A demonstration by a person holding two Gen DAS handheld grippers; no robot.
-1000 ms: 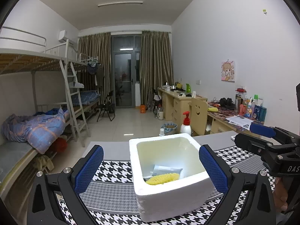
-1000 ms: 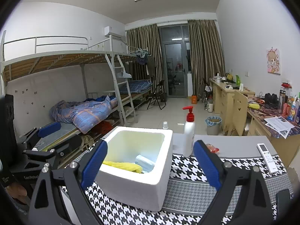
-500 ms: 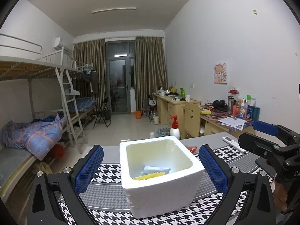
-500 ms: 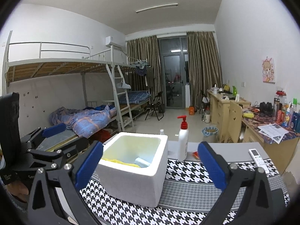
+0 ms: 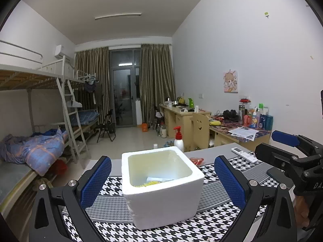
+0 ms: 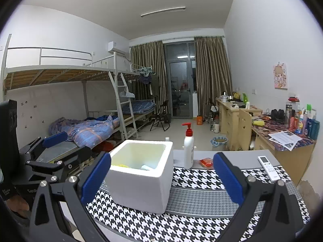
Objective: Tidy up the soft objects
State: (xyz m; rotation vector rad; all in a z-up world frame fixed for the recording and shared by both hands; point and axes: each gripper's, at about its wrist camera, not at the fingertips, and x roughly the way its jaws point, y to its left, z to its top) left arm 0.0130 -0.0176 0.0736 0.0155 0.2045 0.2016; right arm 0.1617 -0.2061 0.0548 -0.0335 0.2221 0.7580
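A white foam box [image 5: 163, 197] stands on the houndstooth mat [image 5: 214, 171]; it also shows in the right wrist view [image 6: 141, 183]. Inside lie a yellow soft thing [image 5: 150, 184] and a pale blue-white one [image 5: 159, 179], mostly hidden by the rim; both show in the right wrist view as a yellow soft thing [image 6: 122, 165] and a pale one [image 6: 146, 167]. My left gripper [image 5: 162, 179] is open and empty, held back from the box. My right gripper [image 6: 161, 178] is open and empty, to the right of the box. A small red-orange packet [image 6: 206, 162] lies behind the mat.
A white pump bottle with a red top [image 6: 188, 147] stands behind the box. A white remote [image 6: 268, 167] lies at the mat's right. A dark phone [image 5: 275, 171] lies near the right gripper. Bunk beds are left, desks right.
Both grippers have drawn back and up from the box, which now looks smaller and shows less of its inside. Both stay open.
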